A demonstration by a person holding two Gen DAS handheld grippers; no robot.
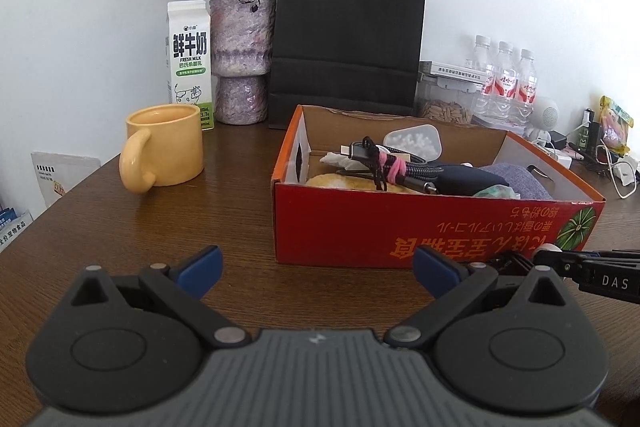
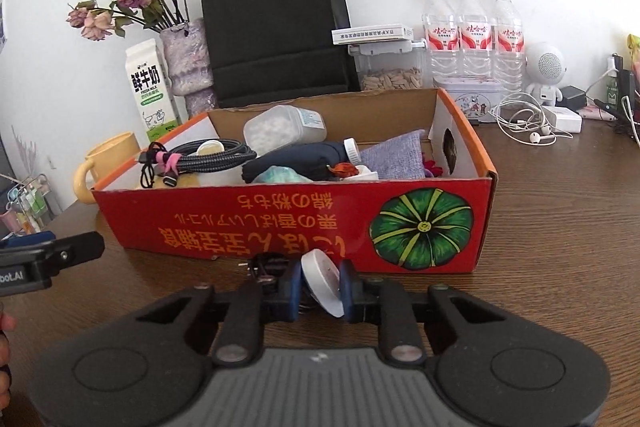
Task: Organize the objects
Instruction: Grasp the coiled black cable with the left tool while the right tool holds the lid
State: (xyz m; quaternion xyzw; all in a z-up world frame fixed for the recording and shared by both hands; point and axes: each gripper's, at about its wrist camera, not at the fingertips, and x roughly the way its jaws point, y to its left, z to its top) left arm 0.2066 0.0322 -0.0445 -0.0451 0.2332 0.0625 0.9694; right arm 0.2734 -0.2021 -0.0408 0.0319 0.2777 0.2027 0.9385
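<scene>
- The right gripper [image 2: 320,289] pinches a small white round disc [image 2: 322,283] between its blue pads, which press on its two flat faces; the disc stands on edge just in front of the red cardboard box [image 2: 280,223].
- The left gripper [image 1: 318,269] is spread wide with nothing between its blue pads, low over the bare wooden table [image 1: 224,211] near the table's front edge, in front of the box's left front corner.
- The box sits in the middle of the table, open on top, with a green pumpkin printed at the right end of its front wall.
- Inside the box lie a braided cable bundle [image 2: 208,155] tied with a pink strap at the left, a clear plastic container [image 2: 280,127] of white pellets toward the back, a dark pouch [image 2: 296,163] in the middle and a lilac cloth [image 2: 396,157] at the right.
- A yellow mug [image 1: 166,147] stands left of the box, toward the table's left edge.
- Along the back edge stand a milk carton [image 1: 188,67], a vase [image 1: 242,59] of dried roses, a black paper bag [image 1: 348,43] and three water bottles [image 2: 472,35].
- White earphones [image 2: 524,125] lie near the back right corner.
</scene>
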